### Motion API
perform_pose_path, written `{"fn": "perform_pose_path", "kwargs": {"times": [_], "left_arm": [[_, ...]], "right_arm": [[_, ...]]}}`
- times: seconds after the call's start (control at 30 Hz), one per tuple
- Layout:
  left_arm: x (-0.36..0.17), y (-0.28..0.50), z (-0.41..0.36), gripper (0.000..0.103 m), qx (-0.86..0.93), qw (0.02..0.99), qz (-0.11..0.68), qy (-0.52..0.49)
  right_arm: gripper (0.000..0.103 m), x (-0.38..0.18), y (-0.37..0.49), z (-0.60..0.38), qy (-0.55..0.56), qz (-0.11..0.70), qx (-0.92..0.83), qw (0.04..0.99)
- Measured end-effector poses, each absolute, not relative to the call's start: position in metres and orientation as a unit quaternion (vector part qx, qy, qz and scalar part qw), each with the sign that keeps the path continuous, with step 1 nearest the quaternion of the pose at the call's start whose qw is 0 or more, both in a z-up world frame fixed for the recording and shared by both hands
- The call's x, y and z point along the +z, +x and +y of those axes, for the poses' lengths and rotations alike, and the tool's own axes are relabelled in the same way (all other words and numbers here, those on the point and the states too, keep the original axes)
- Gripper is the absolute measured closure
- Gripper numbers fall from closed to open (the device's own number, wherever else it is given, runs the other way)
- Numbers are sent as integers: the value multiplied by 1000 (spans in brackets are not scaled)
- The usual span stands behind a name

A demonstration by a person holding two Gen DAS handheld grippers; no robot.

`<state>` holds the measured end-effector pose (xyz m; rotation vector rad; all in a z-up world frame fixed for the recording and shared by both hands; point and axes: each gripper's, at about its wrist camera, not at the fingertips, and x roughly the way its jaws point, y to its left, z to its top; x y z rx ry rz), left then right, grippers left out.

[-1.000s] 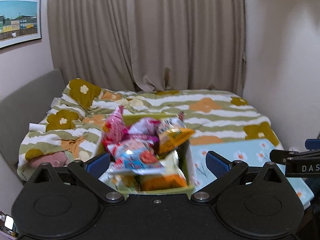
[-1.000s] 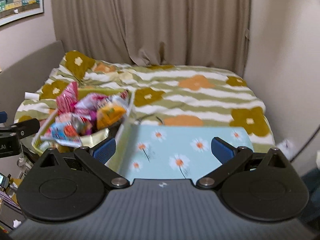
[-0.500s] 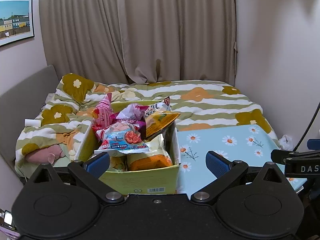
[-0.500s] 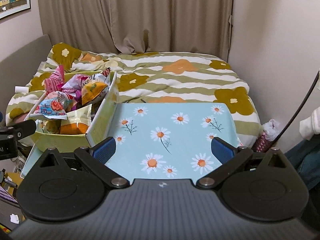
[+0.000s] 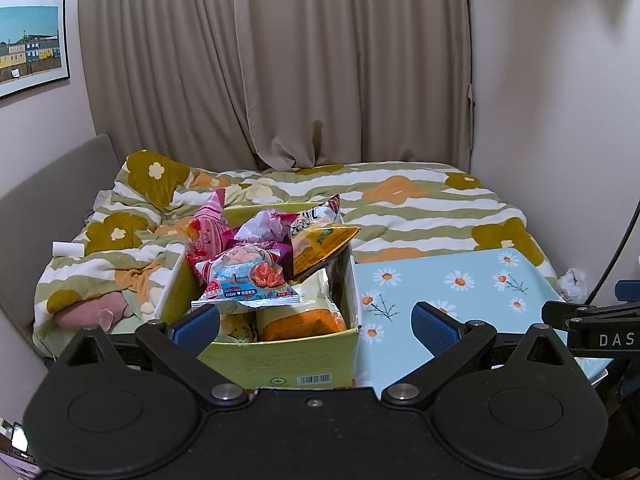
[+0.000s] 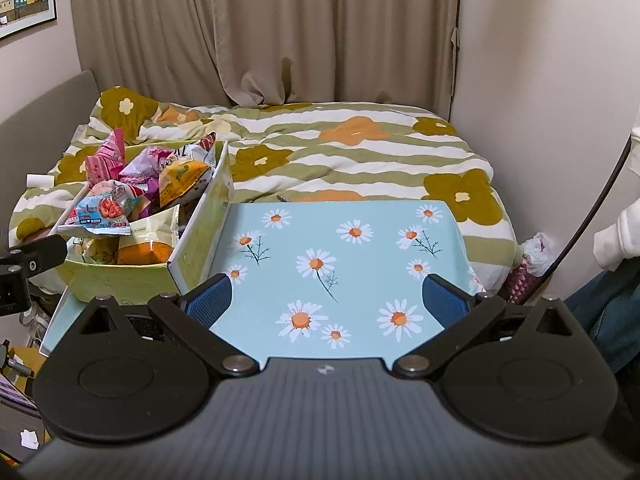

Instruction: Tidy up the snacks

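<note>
A yellow-green cardboard box (image 5: 280,364) heaped with snack bags stands at the left end of a light blue daisy-print table (image 5: 460,292). On top lie a blue-and-red packet (image 5: 248,284), a yellow chip bag (image 5: 316,246) and a pink bag (image 5: 208,232). My left gripper (image 5: 316,326) is open and empty just in front of the box. My right gripper (image 6: 326,298) is open and empty above the bare tabletop (image 6: 340,256), with the box (image 6: 120,276) to its left.
A bed with a green, white and orange flowered quilt (image 6: 352,148) lies behind the table. Beige curtains (image 5: 280,64) hang at the back. A wall stands at the right. A person's sleeve (image 6: 616,236) and a black cable (image 6: 592,216) show at the right edge.
Both grippers have pulled back and risen, so the box and table now show more fully and lower in view. Both stay open and empty.
</note>
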<state>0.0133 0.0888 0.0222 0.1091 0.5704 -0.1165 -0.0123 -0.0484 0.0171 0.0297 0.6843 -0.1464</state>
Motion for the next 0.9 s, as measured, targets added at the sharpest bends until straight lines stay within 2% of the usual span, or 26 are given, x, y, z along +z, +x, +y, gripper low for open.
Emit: {"fn": "perform_pose_path", "kwargs": {"times": [0.9], "left_arm": [[23, 14, 88, 0, -63, 955, 286, 46]], "right_arm": [[0, 16, -10, -49, 16, 337, -75, 938]]}}
